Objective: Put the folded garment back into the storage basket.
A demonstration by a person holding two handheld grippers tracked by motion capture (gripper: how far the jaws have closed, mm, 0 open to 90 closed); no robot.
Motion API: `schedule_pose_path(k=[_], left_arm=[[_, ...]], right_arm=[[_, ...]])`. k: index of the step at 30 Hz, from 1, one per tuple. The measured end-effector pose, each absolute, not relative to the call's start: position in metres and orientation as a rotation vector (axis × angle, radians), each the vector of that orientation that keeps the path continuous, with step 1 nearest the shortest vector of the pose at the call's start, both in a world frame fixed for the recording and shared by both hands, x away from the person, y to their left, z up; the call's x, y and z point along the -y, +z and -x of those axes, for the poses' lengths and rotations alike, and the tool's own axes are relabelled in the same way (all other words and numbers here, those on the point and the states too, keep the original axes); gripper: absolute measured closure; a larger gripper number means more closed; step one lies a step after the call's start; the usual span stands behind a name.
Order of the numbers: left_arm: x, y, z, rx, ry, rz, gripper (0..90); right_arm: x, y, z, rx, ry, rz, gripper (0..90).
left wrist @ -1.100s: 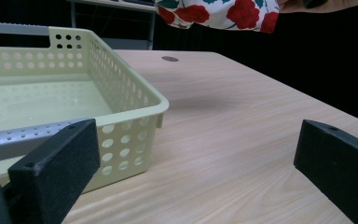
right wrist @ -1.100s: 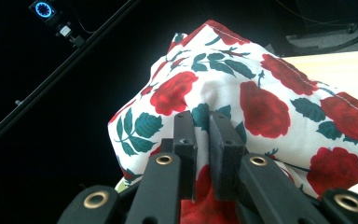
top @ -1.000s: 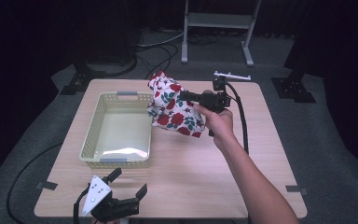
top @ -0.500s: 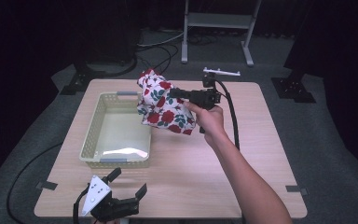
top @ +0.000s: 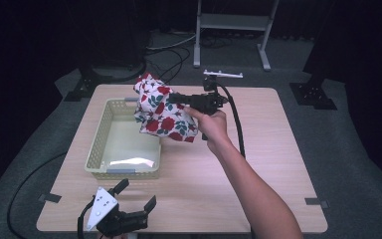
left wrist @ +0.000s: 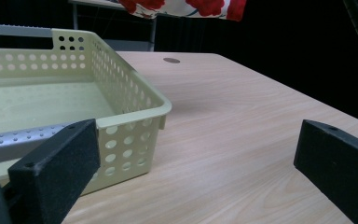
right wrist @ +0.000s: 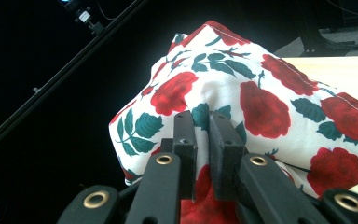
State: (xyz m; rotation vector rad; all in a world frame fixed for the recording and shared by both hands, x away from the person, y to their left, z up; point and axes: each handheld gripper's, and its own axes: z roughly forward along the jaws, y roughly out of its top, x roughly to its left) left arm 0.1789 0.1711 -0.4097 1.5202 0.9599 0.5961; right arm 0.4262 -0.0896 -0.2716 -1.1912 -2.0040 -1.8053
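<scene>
Right gripper [top: 175,98] jaws clamp the floral cloth [top: 161,109] above the empty basket's [top: 95,154] far-right corner; left gripper [top: 135,198] jaws wide open, holding nothing.

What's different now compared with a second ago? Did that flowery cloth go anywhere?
Yes. The right gripper, still shut on the rose-print cloth, has carried it leftward, from above the bare table to hang over the right edge of the pale basket. Nothing was grabbed or released. The basket stayed put, and the left gripper stayed open at the near edge of the table.
</scene>
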Motion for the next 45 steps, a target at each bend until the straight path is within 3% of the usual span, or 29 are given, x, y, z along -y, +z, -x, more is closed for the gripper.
schedule_pose_path(k=[45], left_arm=[[-0.174,-0.411,-0.179,-0.971,0.601,-1.517,0.0]], right_arm=[[0.016,-0.283,-0.443,2.023,-1.738,1.132,82.3]])
